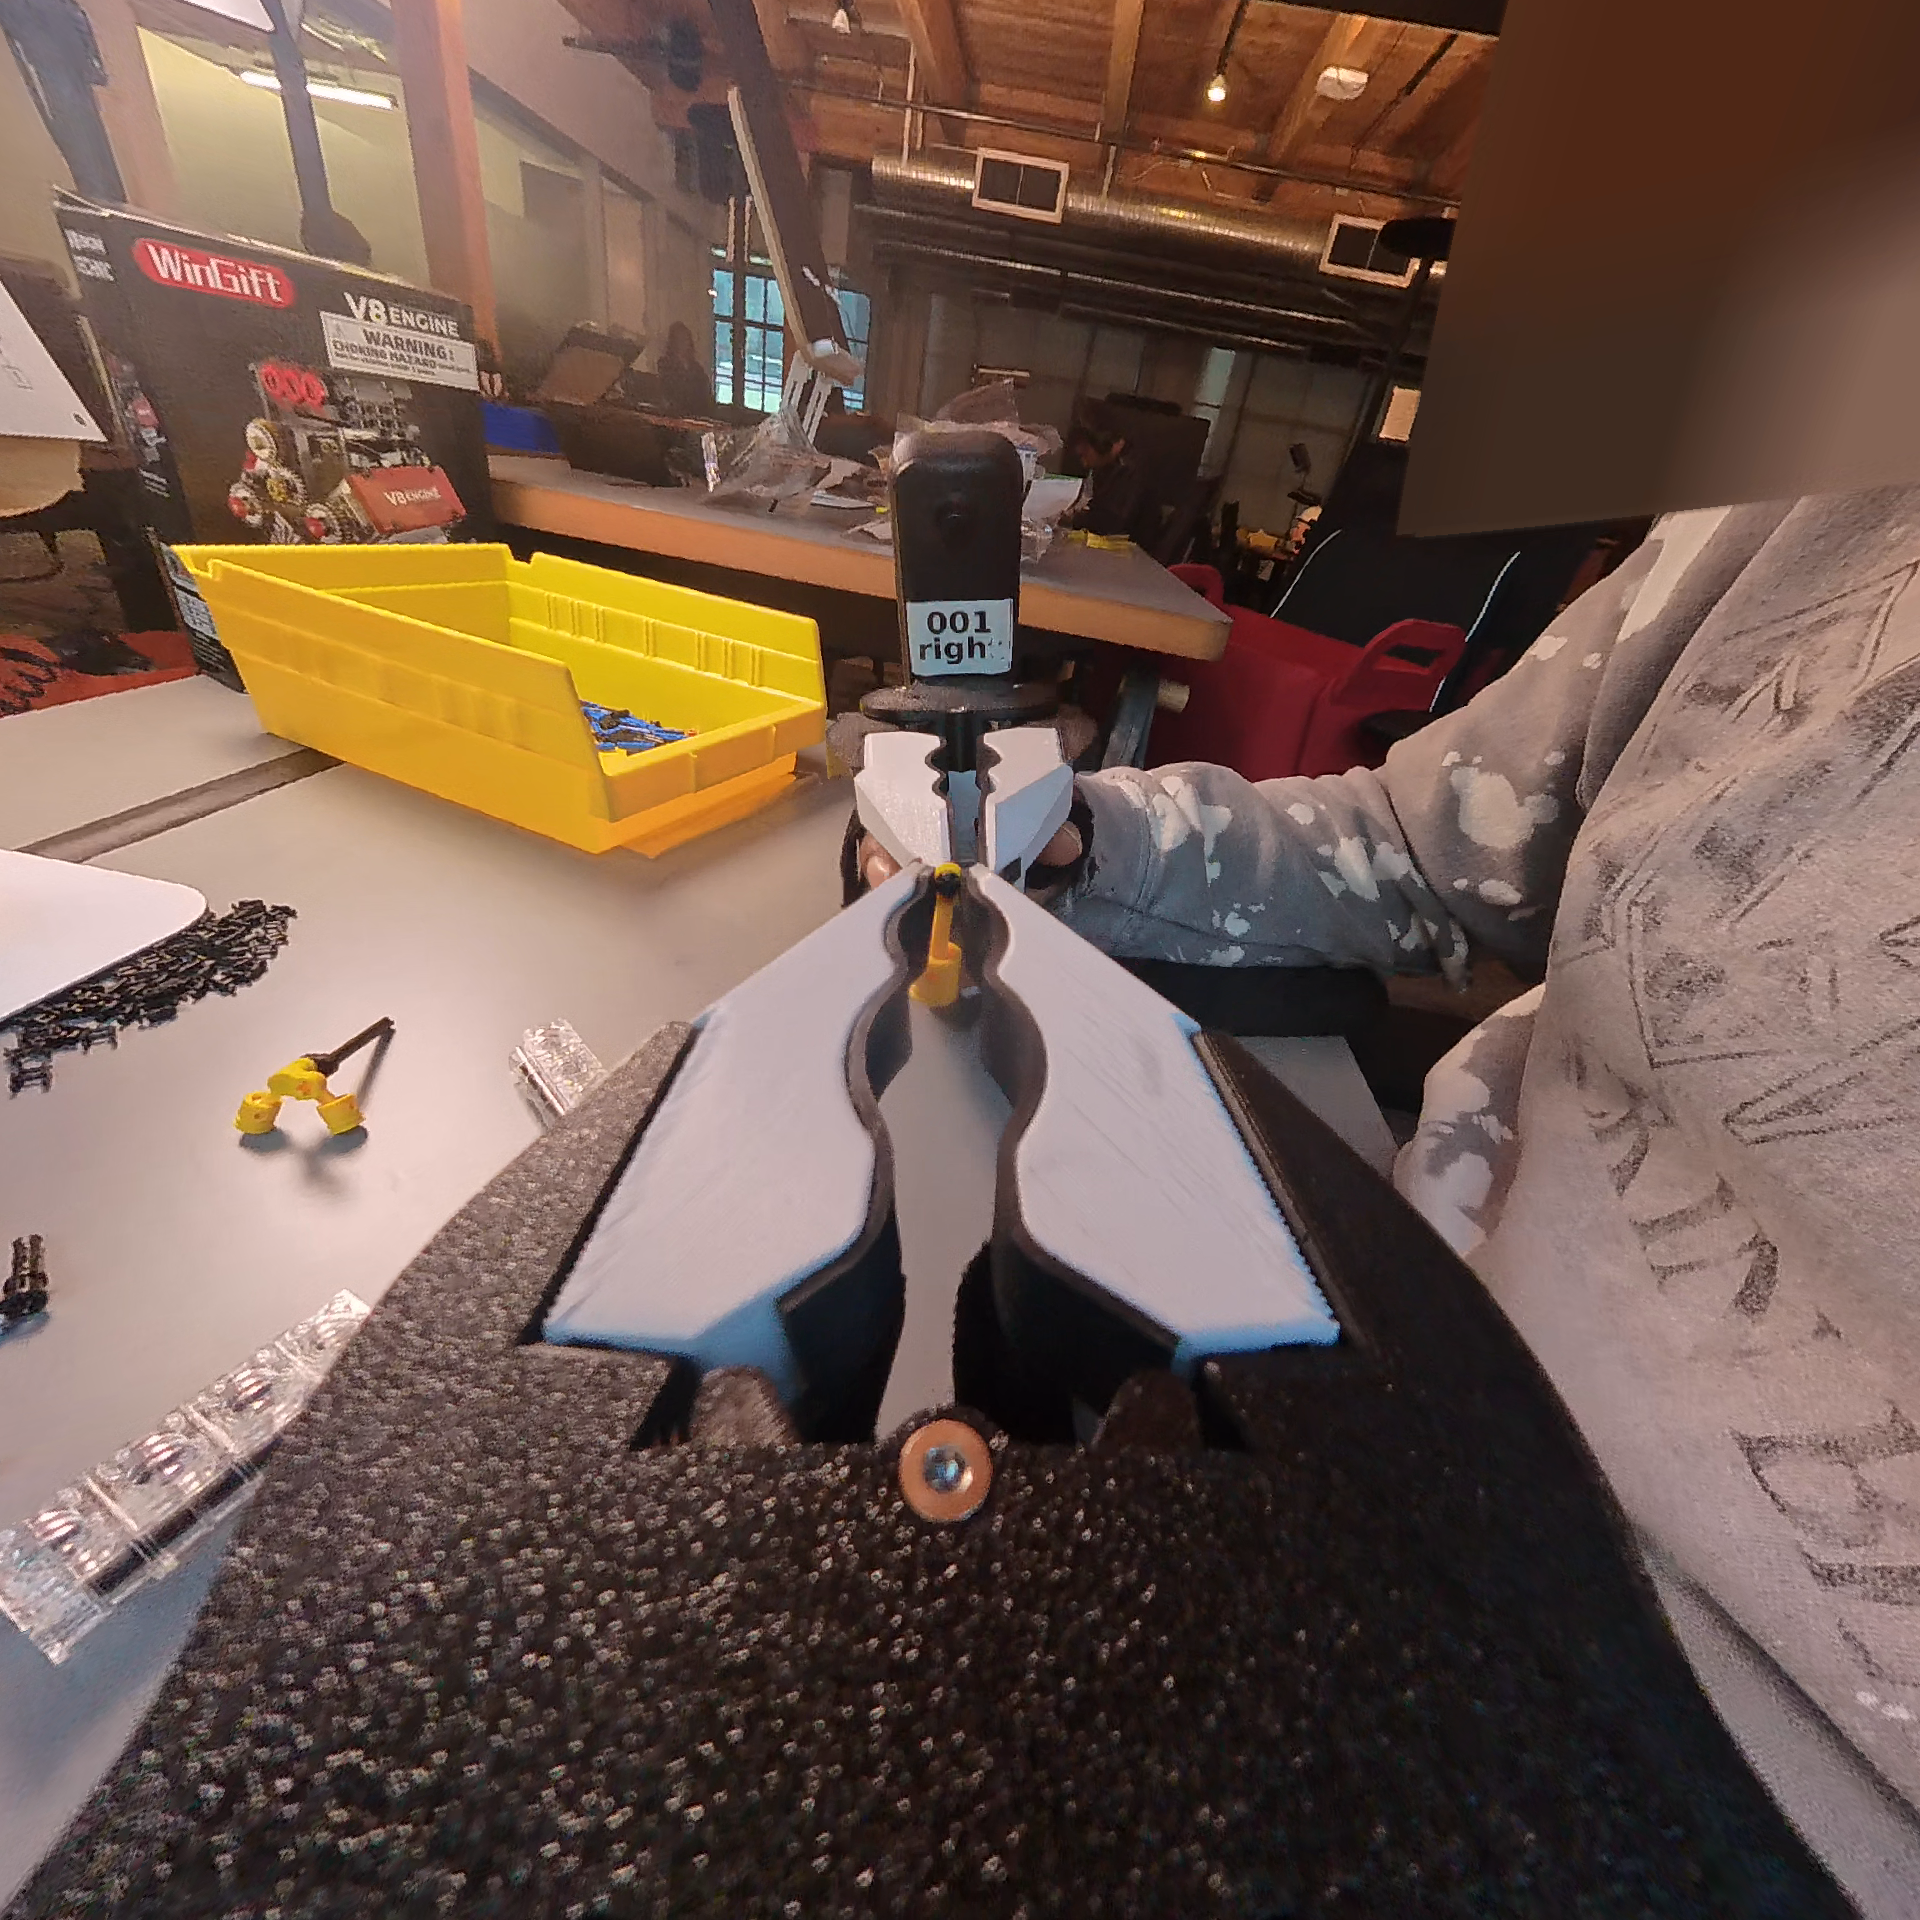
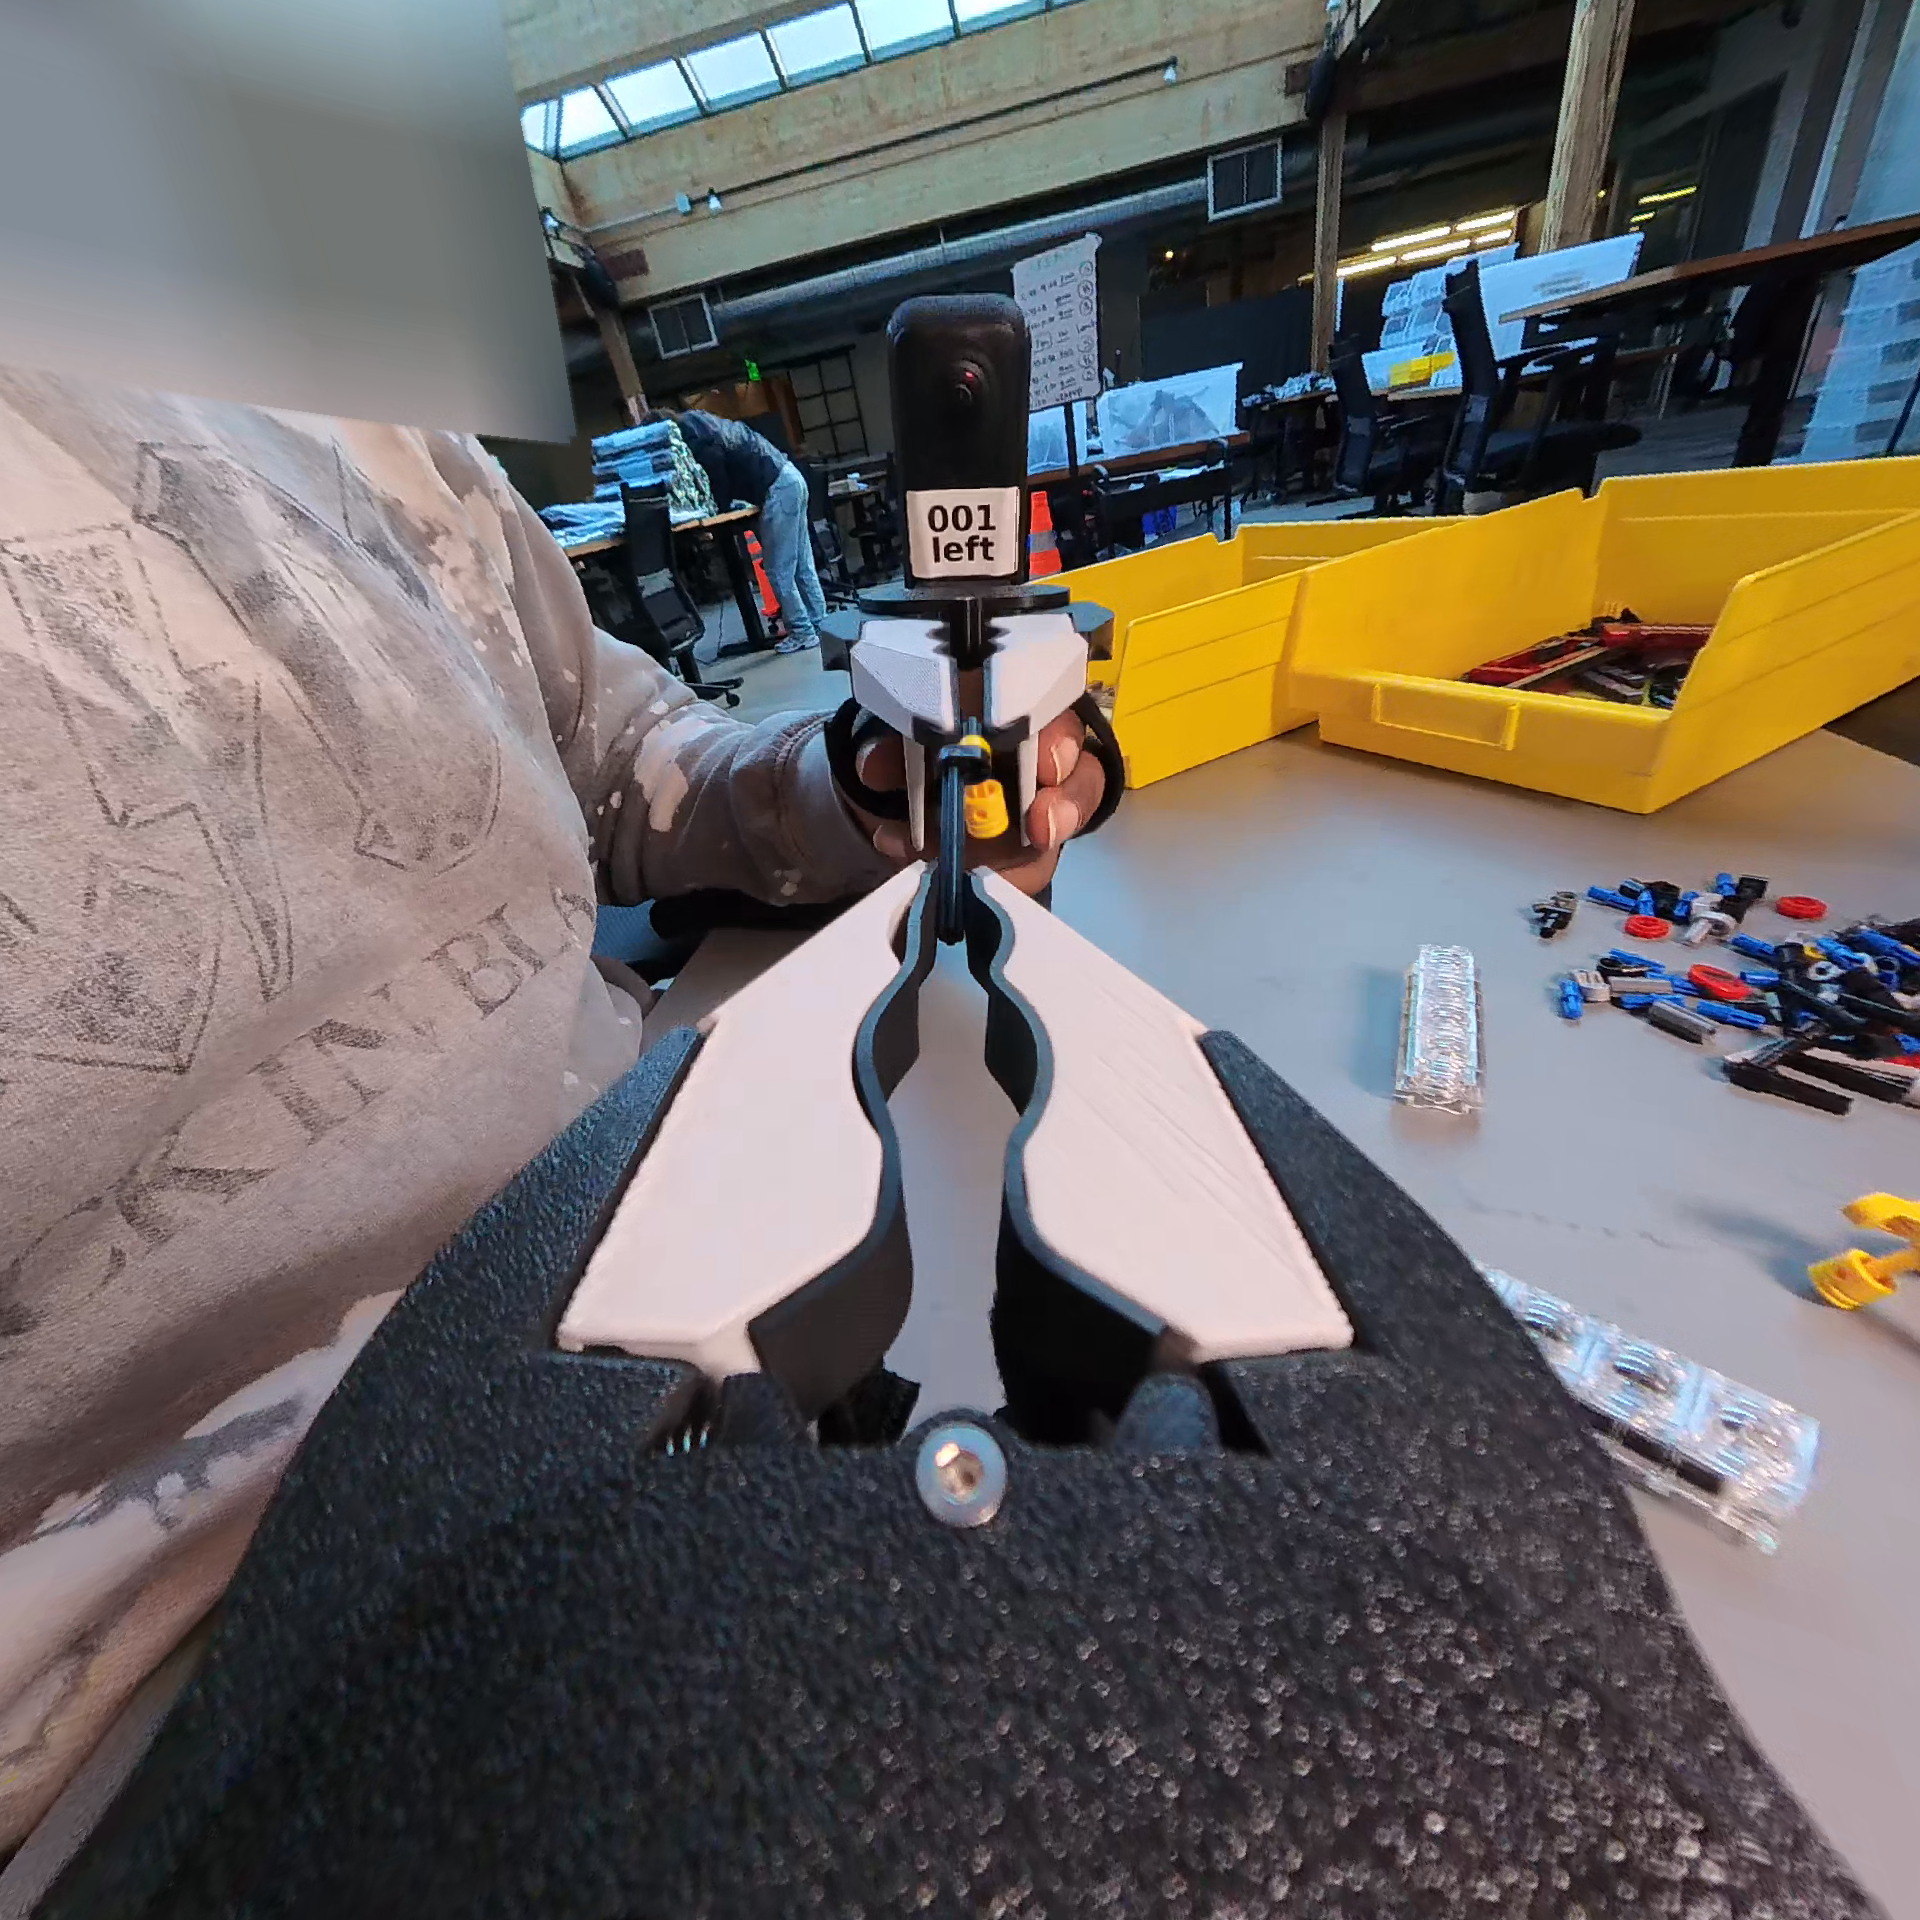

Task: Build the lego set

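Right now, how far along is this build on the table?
Done, apparently: one yellow-and-black assembly lies on the table. In hand: the left hand-held gripper is shut on a yellow connector, and the right hand-held gripper is shut on the black axle meeting it. Left: the loose pile of parts, black pins and clear pieces lie unused.

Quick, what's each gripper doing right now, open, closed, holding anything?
Left gripper: closed on the yellow connector piece.
Right gripper: closed on the thin black axle that meets the yellow piece.
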A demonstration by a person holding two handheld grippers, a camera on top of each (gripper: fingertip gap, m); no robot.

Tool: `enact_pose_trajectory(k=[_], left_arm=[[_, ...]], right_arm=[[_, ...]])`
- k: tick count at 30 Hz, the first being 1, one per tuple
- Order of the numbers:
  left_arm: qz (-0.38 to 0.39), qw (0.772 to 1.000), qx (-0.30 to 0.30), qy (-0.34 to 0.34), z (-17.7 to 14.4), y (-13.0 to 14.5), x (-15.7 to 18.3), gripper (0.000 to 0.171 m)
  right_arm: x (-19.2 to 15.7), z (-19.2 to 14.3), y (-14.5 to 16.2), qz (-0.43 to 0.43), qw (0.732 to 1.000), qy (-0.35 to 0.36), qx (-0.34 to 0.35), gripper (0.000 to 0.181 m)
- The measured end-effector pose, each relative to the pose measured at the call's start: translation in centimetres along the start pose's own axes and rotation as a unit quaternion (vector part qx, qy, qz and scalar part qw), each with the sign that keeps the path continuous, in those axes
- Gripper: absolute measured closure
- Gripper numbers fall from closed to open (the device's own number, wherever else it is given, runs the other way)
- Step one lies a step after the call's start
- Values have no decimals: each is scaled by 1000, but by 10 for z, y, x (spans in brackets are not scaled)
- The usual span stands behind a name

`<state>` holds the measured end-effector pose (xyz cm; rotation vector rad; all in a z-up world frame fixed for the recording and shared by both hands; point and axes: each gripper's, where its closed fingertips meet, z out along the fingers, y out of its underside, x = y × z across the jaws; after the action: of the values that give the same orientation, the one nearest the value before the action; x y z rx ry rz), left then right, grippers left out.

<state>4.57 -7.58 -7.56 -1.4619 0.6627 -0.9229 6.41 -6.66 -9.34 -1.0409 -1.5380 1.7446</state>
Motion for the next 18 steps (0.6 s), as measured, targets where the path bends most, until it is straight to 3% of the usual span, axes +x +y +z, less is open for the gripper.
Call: enact_pose_trajectory(k=[12,15,18], left_arm=[[-18,999,44,-9,-11,-13,-9,158],[-4,1000,18,-17,-12,-5,-14,157],[9,999,-53,2,-1,21,-5,157]], right_arm=[[5,-6,-6,1,1000,11,22,177],[12,-13,-9,-9,999,31,25,177],[23,-23,-13,-26,998,62,20,177]])
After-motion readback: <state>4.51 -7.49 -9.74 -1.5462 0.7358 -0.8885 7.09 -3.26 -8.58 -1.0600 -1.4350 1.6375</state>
